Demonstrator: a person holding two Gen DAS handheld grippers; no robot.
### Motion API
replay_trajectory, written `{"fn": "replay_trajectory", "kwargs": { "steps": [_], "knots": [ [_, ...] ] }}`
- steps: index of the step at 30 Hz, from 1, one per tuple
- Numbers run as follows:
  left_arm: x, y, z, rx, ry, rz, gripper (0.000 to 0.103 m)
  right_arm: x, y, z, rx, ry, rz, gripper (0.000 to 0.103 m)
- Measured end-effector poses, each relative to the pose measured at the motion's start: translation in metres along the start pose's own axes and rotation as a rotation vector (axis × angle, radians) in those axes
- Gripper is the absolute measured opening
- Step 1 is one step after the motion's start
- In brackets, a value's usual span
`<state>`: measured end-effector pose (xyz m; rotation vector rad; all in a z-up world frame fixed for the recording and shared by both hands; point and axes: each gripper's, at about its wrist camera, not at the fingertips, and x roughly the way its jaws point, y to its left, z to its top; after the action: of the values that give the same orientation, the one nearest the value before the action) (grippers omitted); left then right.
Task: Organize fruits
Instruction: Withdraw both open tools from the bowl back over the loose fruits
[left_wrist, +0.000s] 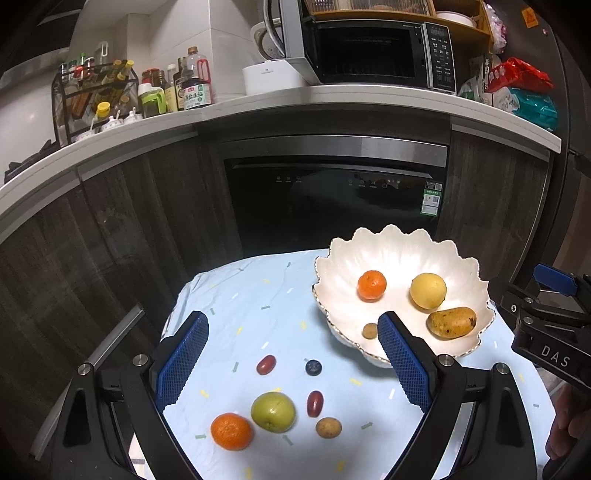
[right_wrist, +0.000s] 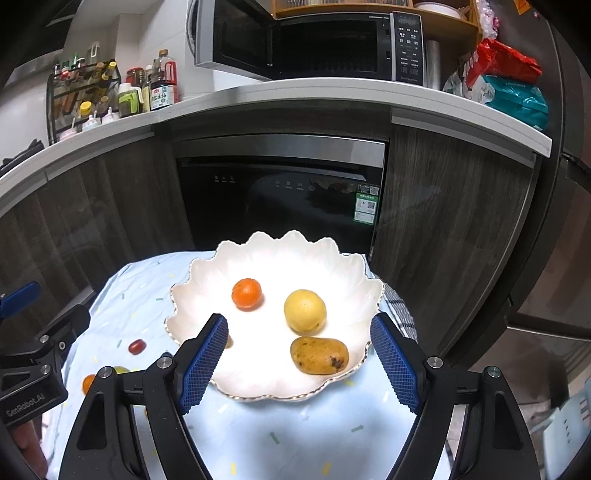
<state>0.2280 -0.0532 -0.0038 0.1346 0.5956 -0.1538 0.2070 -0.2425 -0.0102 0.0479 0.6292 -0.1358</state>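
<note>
Left gripper (left_wrist: 293, 363): jaws wide apart, nothing between the pads; it hovers above the loose fruit on the table.
Table cloth (left_wrist: 236, 295): pale blue, lightly wrinkled; likely soft enough that round fruit will roll only a little.
Orange (left_wrist: 232, 431): nearest the left edge of the cloth. Judged firm and moderately heavy; take it across its widest girth.
Green apple (left_wrist: 273, 411): just beside the orange. Judged hard and smooth, possibly slippery; grip at the equator, clear of the stem dimple.
Red grapes (left_wrist: 266, 364): two, well apart on the cloth. Judged light and soft-skinned; close gently on the short axis.
Blueberry (left_wrist: 313, 367): between the grapes. Judged tiny and easily crushed; minimal squeeze.
Brown round fruit (left_wrist: 328, 427): right of the apple; kind cannot be told.
Bowl (right_wrist: 207, 273): white, scalloped, at the right of the cloth. Judged fragile at the rim; lower fruit in, do not drop.
Bowl contents: an orange, a yellow fruit (right_wrist: 305, 310), a mango (right_wrist: 319, 355), one small brown fruit.
Right gripper (right_wrist: 299, 363): jaws spread, empty, poised over the bowl.
</note>
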Motion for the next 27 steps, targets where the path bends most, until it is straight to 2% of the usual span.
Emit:
{"fn": "replay_trajectory", "kwargs": {
  "steps": [13,27],
  "knots": [
    [-0.028,0.015,-0.012,-0.010,-0.021,0.018,0.094,-0.024,0.016,-0.008,-0.012,-0.019,0.023,0.080],
    [-0.038,0.042,-0.035,-0.028,-0.013,0.060,0.094,-0.029,0.046,-0.024,-0.046,-0.009,0.067,0.080]
  ]
}}
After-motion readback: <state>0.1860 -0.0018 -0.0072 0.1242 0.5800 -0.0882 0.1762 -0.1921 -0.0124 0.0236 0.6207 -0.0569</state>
